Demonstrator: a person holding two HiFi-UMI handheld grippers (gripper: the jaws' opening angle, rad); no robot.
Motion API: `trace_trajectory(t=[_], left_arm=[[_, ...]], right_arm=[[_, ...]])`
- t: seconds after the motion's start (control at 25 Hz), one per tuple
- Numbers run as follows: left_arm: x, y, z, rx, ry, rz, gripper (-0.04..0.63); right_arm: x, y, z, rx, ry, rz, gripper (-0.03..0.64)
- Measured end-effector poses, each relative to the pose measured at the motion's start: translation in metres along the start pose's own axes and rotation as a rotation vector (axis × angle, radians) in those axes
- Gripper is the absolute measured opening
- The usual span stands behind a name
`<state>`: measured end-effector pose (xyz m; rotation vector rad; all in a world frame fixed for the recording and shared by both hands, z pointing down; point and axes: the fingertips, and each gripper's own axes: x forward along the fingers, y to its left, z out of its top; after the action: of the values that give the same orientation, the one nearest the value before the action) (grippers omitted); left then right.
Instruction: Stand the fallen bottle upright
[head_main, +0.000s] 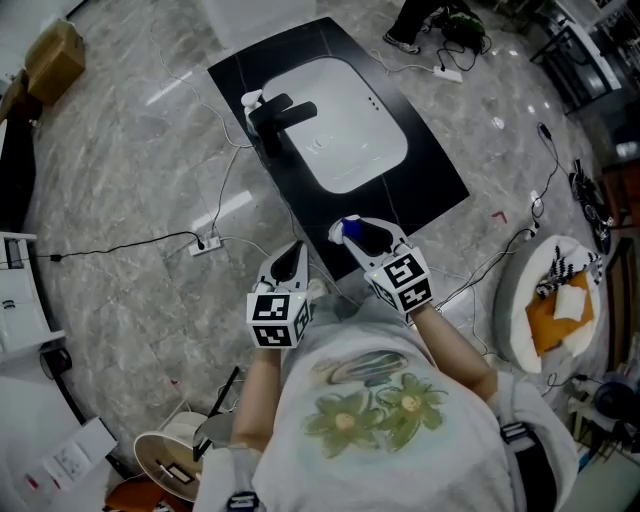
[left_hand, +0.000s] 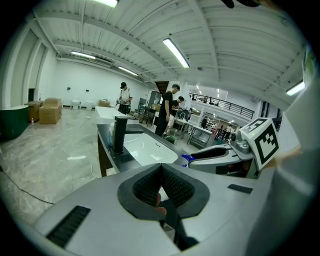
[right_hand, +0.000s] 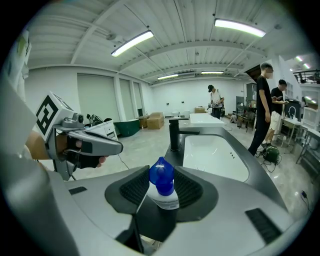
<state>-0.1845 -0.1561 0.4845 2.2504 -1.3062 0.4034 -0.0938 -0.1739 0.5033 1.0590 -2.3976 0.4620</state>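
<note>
At the bottom centre of the right gripper view, the right gripper is clamping the bottle around its blue cap, with the white body hanging below the jaws. In the left gripper view, the left gripper is carrying nothing, its jaws pressed together. Farther up the head view, the black counter is lying with its white basin and tap. The base should be meeting bare counter flat, clear of the basin's edge, before the jaws are easing off.

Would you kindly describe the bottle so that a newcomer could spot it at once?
Find the black counter with the white basin. By its near end, the right gripper clamps the bottle between its jaws. It is white with a bright blue cap, unlike the black faucet beyond.
</note>
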Motion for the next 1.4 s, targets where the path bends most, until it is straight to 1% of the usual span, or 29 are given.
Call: trace_trajectory(t=[0.68,1.4], left_arm=[[-0.006,0.000,0.000,0.020,-0.002,-0.019,0.018],[-0.016,-0.008,-0.009,0.014,0.002,-0.030,0.018]], right_arm=[[0.010,0.000,0.006,0.018,-0.027,-0.029,0.170],[0.015,0.002,0.009,0.020,-0.045,-0.044,0.170]])
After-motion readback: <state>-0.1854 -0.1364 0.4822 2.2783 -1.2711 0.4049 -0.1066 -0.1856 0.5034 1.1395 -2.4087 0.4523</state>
